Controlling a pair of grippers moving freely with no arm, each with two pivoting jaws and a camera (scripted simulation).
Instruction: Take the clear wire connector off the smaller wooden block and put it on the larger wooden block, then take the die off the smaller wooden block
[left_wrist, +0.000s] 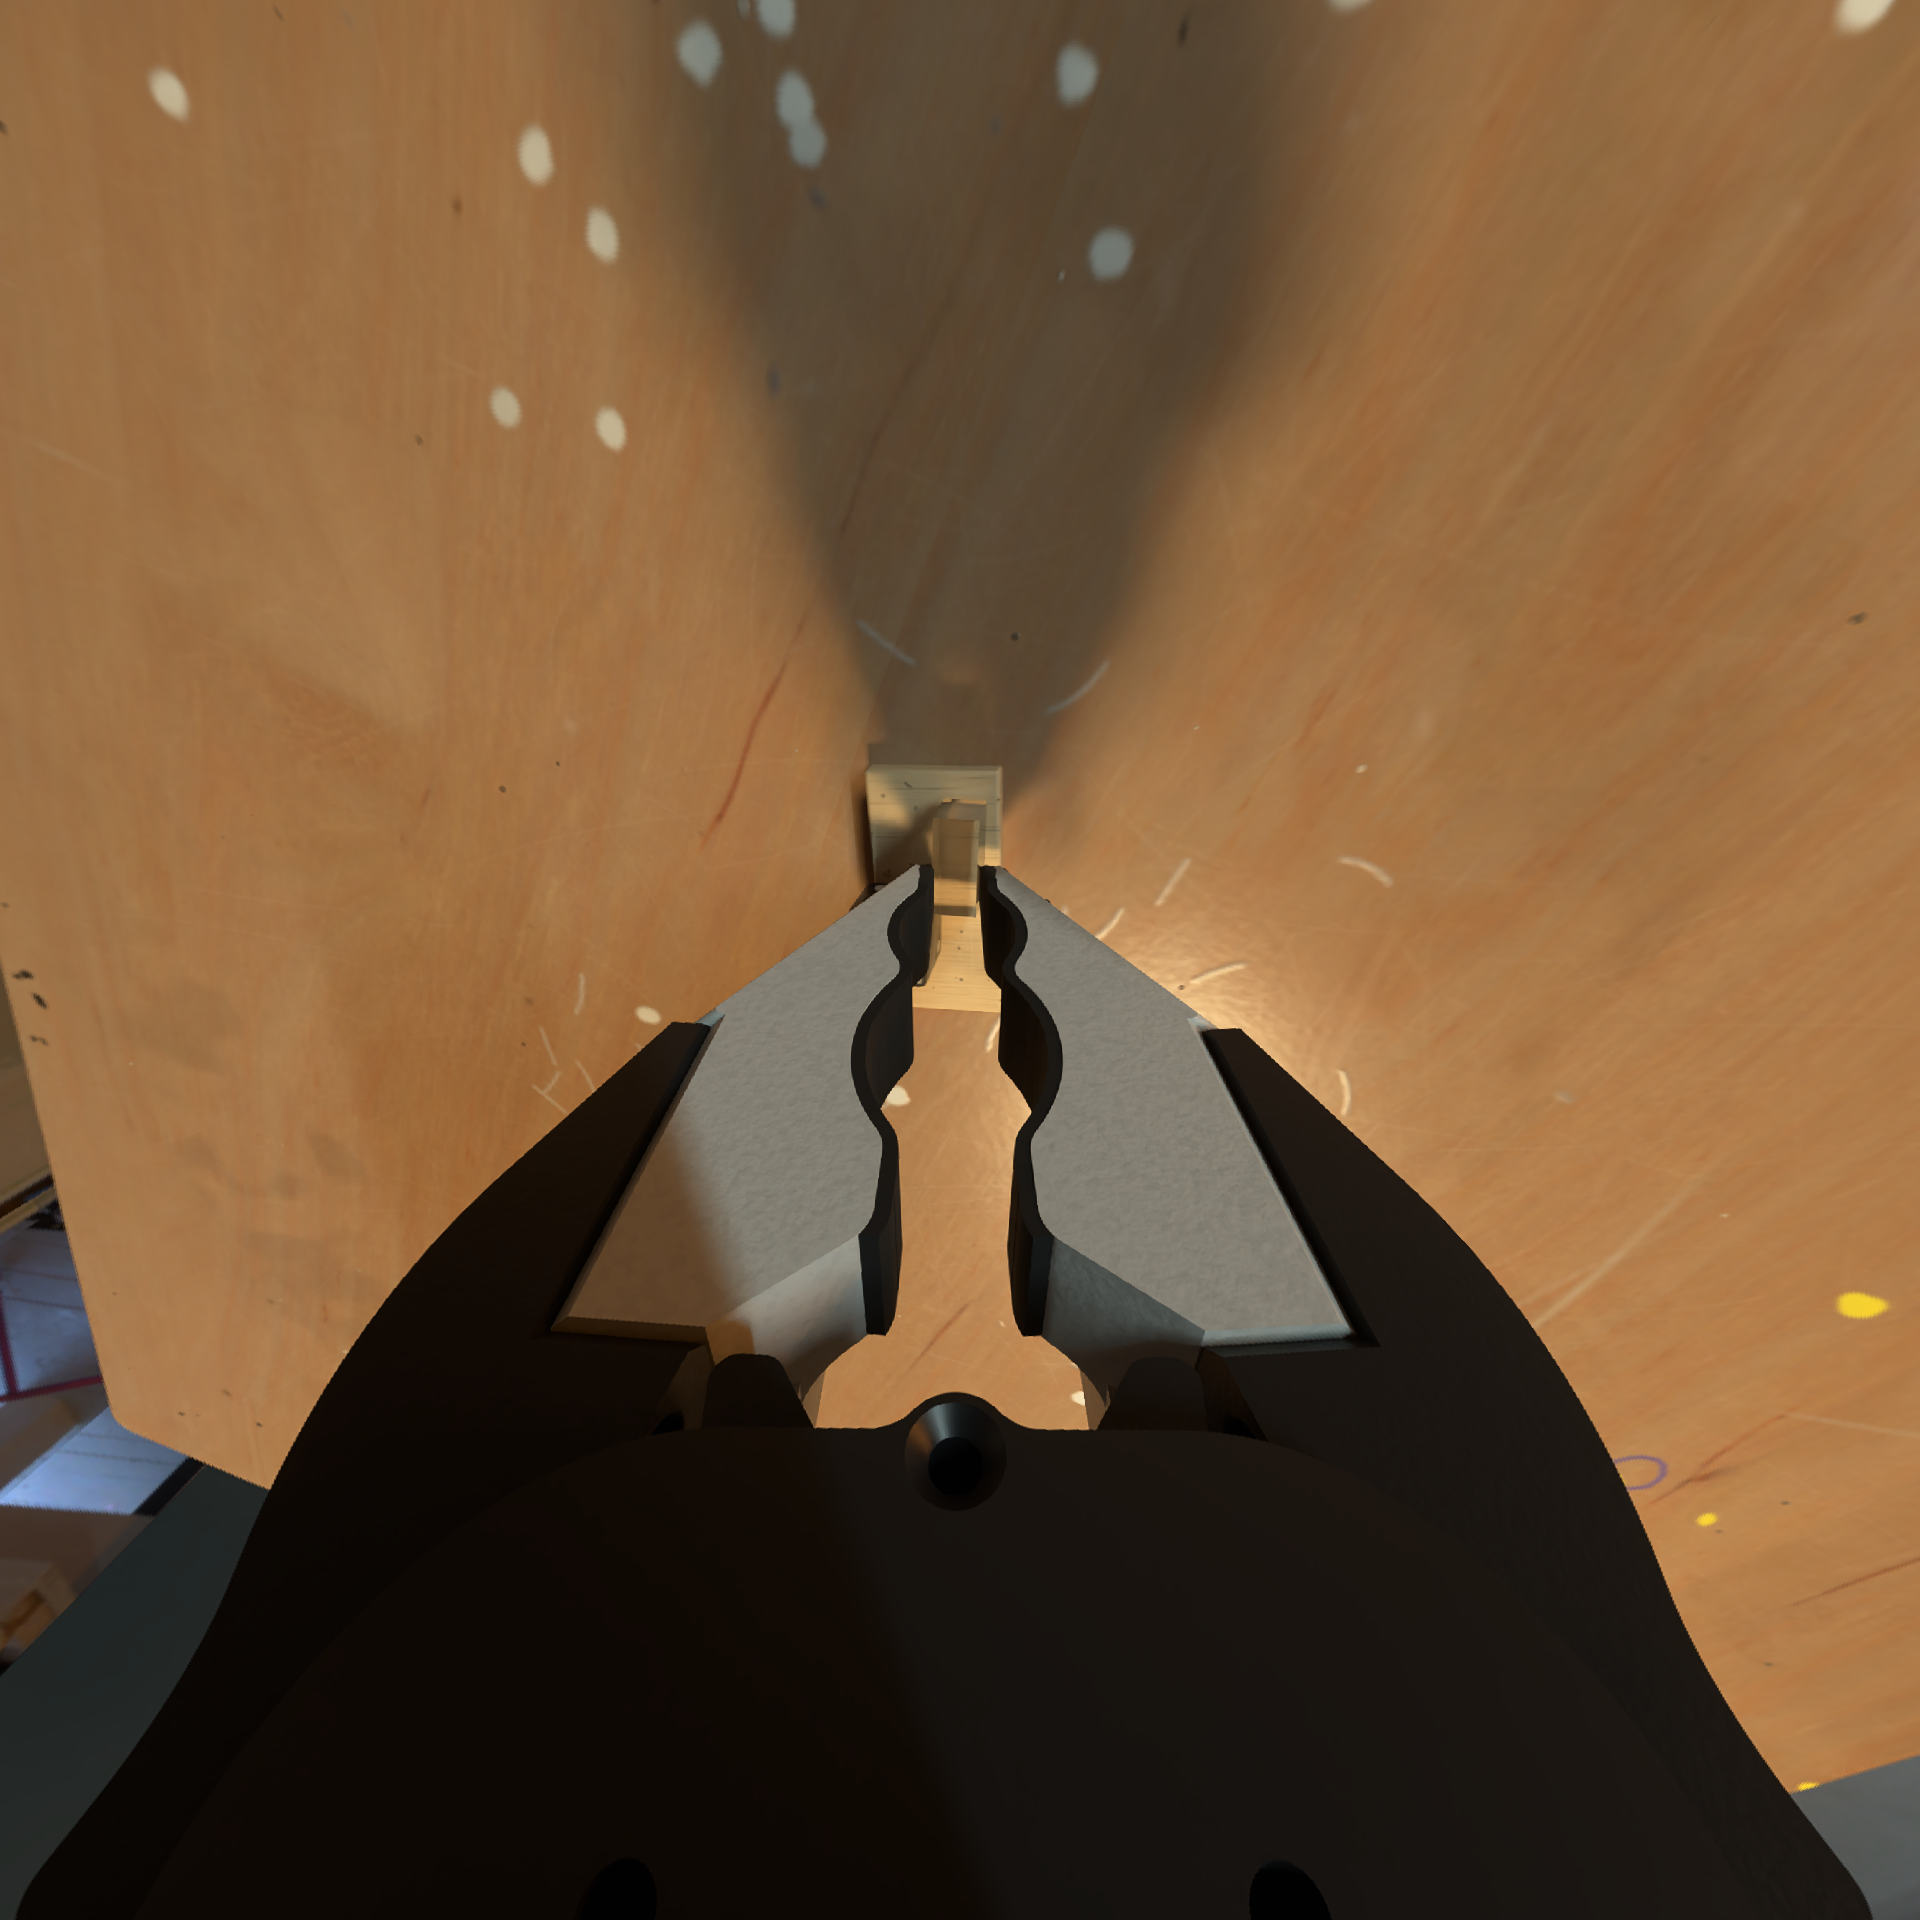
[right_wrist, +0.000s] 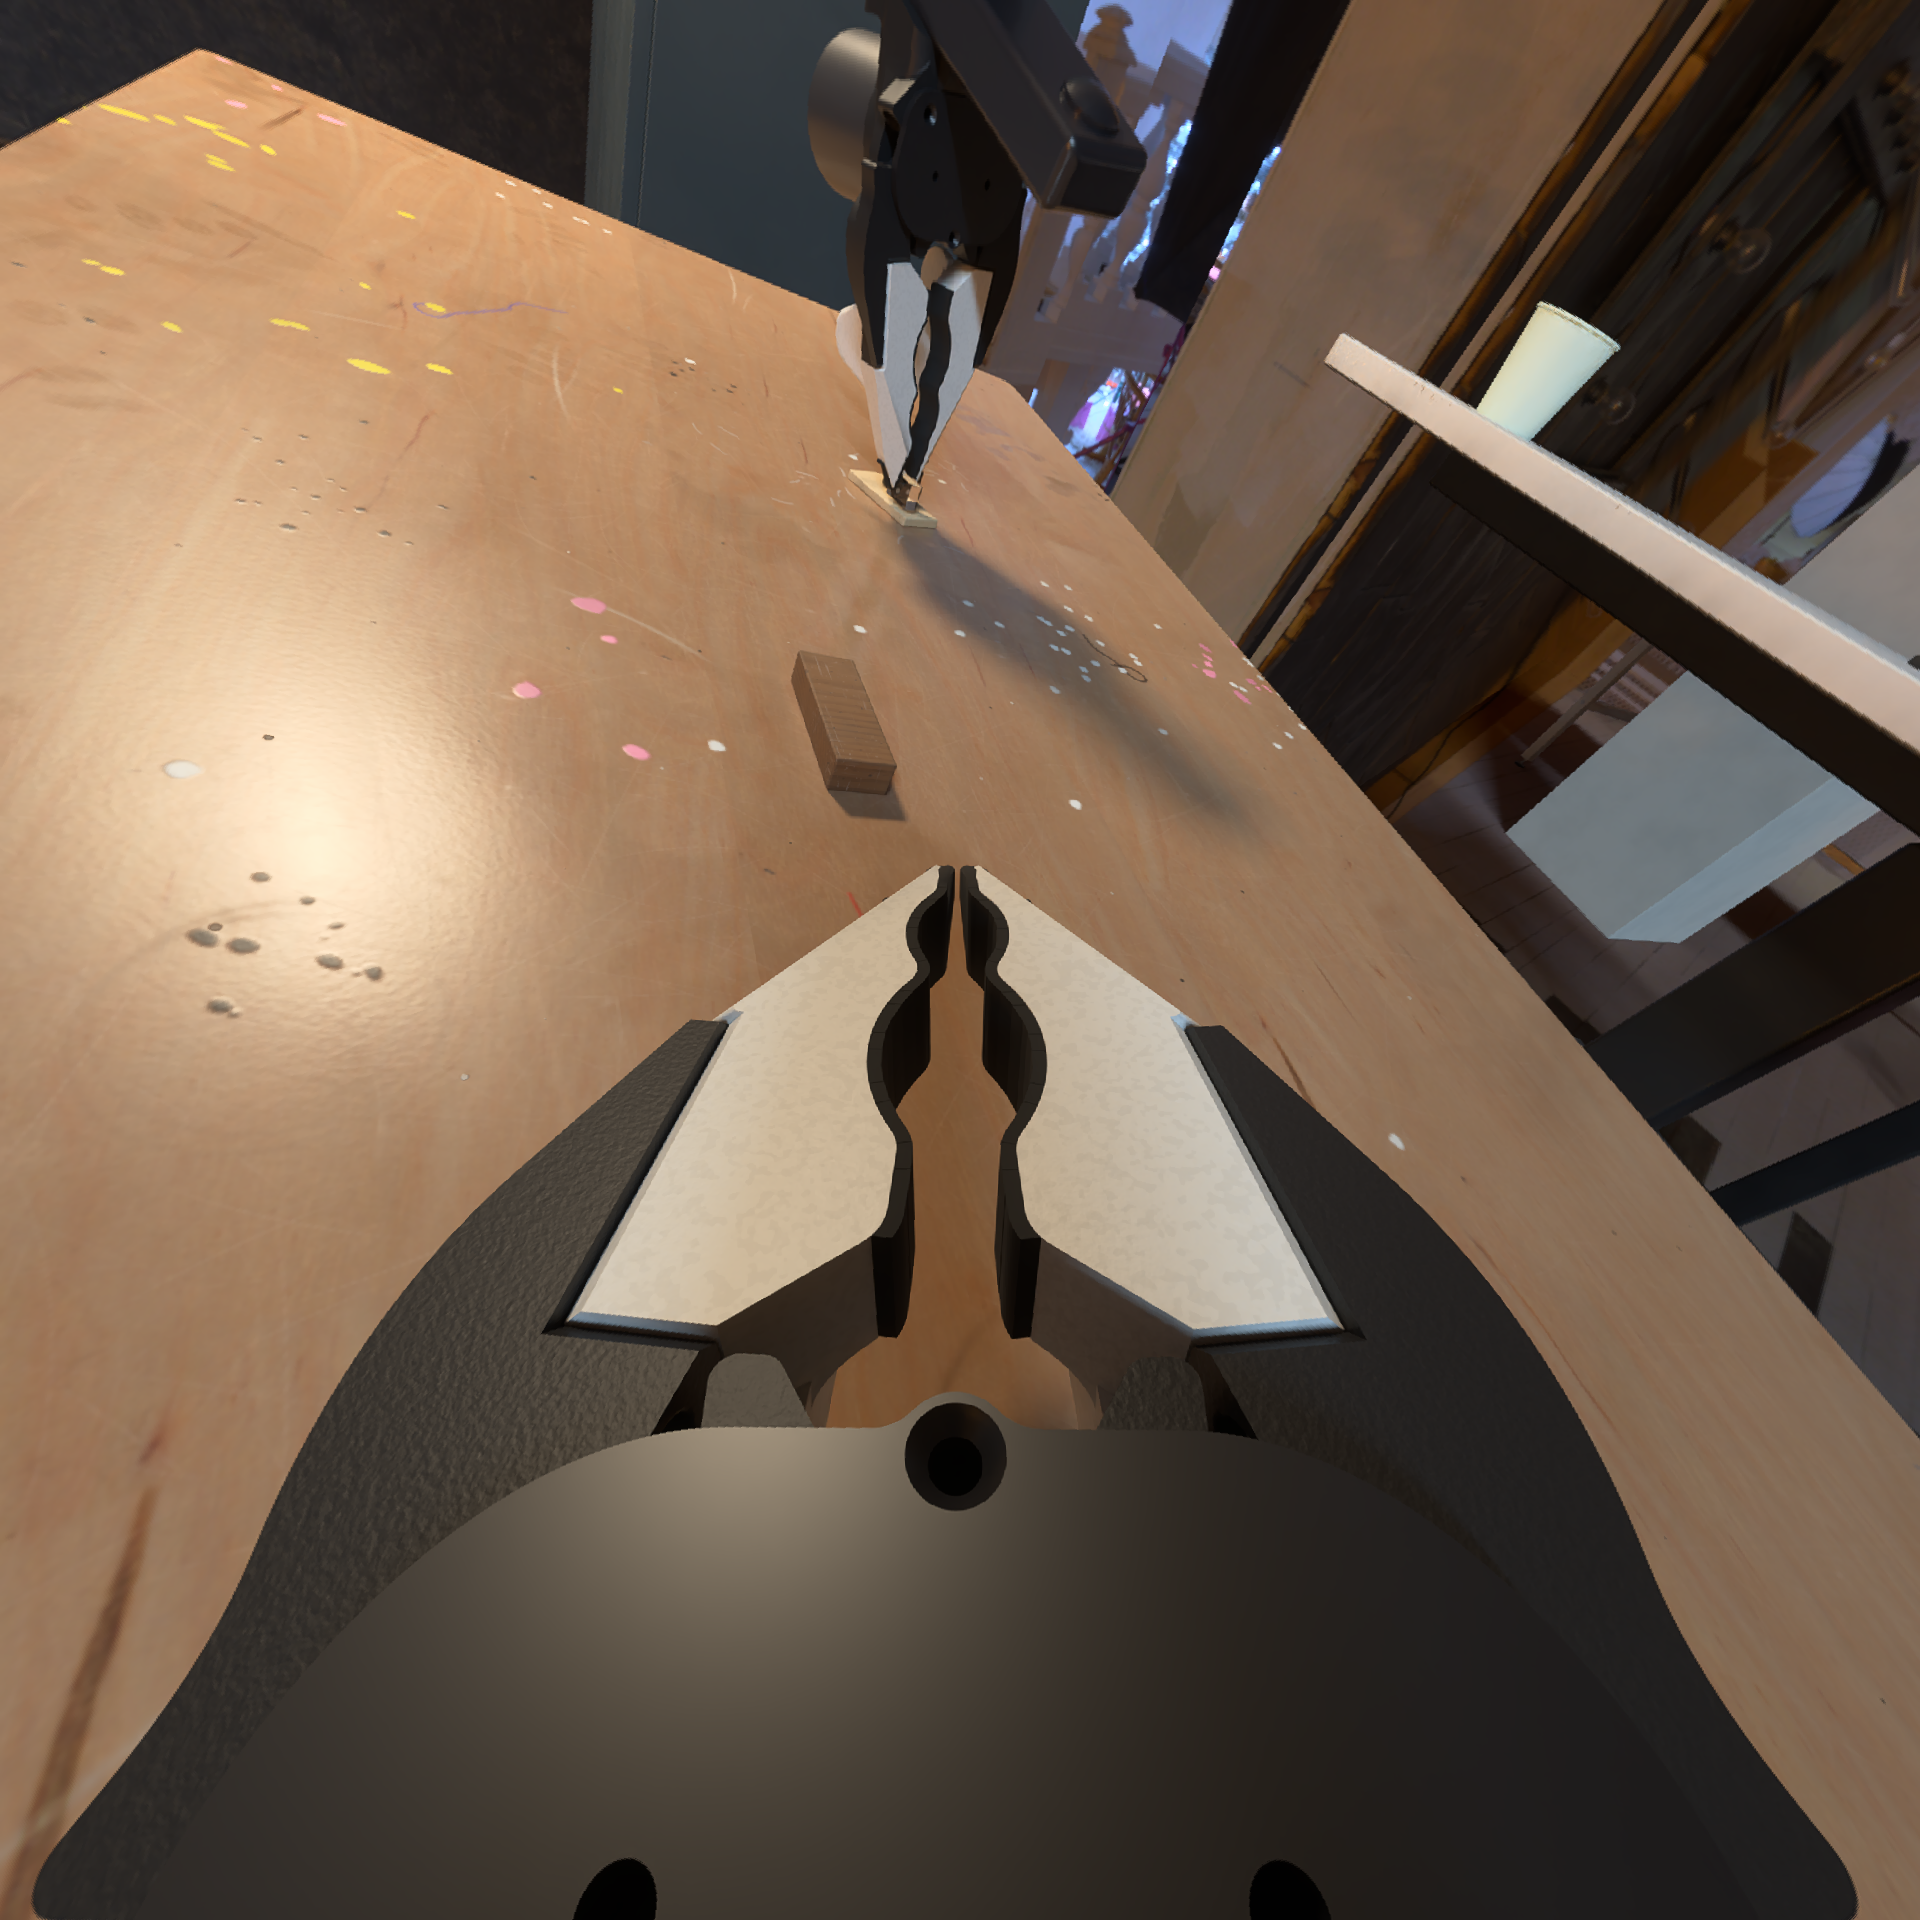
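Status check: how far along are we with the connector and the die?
Nothing finished yet: the larger wooden block is bare. In hand: the left claw straddles the clear wire connector on the smaller wooden block; grip unconfirmed. The right claw hangs shut, idle. Left: lift, place connector, then remove the die, which I can't make out.

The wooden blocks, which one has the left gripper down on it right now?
The pale, flat wooden block, under the left gripper; the darker brown block lies alone nearer the right gripper.

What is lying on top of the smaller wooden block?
On the smaller wooden block stands a pale clear wire connector, flanked by the left gripper tips. The die is not visible; the fingers may hide it.
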